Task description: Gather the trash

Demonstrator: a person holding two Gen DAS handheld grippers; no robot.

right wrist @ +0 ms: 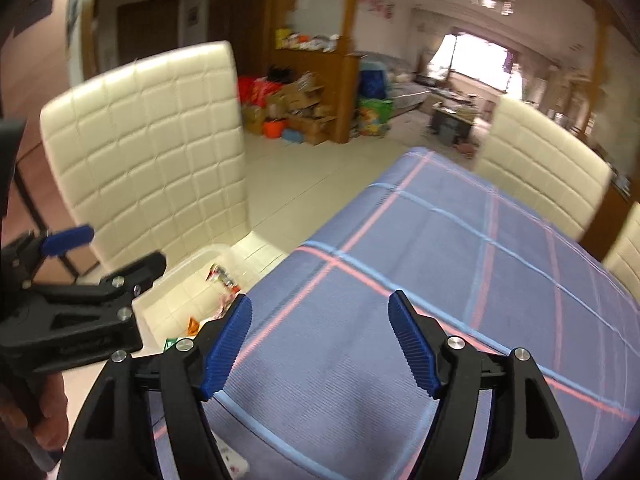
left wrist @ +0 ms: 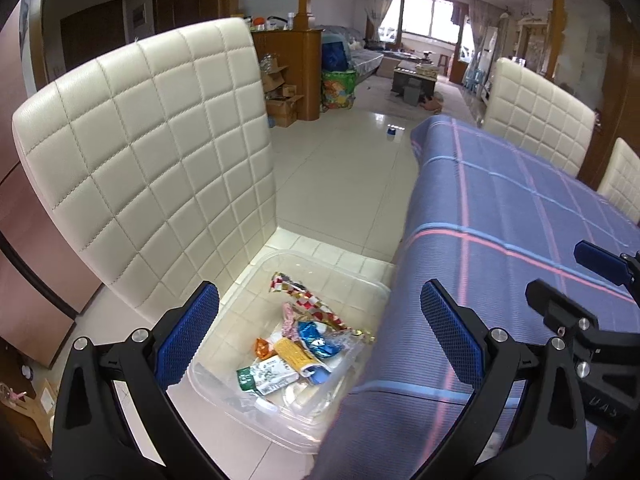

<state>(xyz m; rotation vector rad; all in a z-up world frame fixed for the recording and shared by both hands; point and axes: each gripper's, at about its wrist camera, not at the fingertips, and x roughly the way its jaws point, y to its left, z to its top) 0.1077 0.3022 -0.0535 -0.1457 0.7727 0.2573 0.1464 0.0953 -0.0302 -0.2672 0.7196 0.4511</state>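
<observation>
The left gripper hangs above the clear plastic bin with its jaws spread wide and nothing between them. The bin rests on the seat of a cream quilted chair, its right rim tucked just beside the hanging edge of the tablecloth. The trash lies in the bin: a red-and-white wrapper toward the chair back, then blue, orange, yellow and green packets nearer the camera. The chair back rises directly behind and to the left of the bin, closing that side; the table edge closes the right side; the bin is open from above. The right gripper is over the blue plaid tablecloth, jaws apart and empty; the cloth beneath them is bare. In the right wrist view the left gripper sits at the left edge, near the right gripper. Beyond the table corner lies open tiled floor carrying one small blue item whose kind cannot be told. Two more cream chairs stand against the far side of the table. Cardboard boxes and bags stand by a wooden partition well apart.
</observation>
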